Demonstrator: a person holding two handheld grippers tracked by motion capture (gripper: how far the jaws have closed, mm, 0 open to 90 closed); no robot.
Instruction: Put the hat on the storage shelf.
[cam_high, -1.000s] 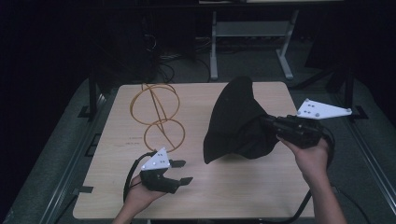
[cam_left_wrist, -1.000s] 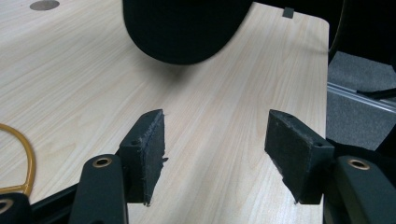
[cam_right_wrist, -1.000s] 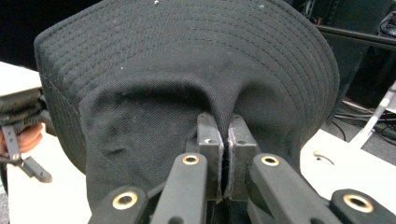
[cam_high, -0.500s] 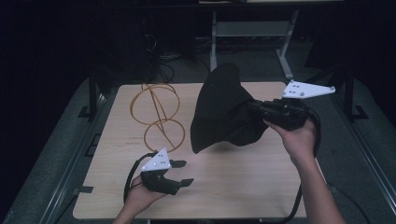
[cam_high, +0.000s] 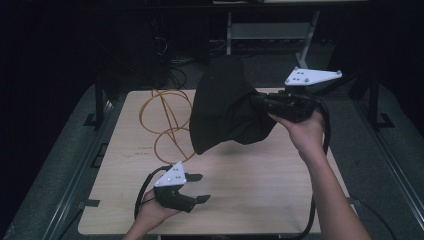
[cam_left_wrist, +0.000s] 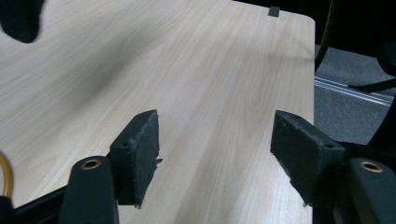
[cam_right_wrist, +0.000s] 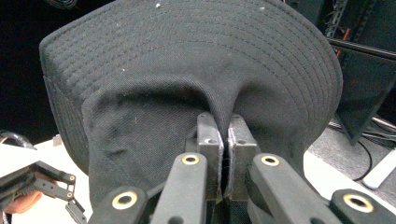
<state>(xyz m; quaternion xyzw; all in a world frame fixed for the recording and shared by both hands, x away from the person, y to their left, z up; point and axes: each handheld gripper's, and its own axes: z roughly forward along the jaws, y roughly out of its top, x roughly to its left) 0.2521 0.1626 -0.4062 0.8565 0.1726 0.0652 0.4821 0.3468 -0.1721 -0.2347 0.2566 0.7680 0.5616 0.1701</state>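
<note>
Right gripper (cam_high: 260, 102) pinches a black cap (cam_high: 225, 105) aloft at the table's (cam_high: 250, 200) 1 o'clock; left gripper (cam_high: 197, 187), jaws just widening on nothing, rests near 7 o'clock, apparently touching wood.

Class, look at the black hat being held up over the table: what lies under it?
Under the lifted black hat only bare wooden table and the hat's shadow show. Part of the yellow cord loops runs behind its left edge, hidden there. The right gripper pinches the hat's fabric.
</note>
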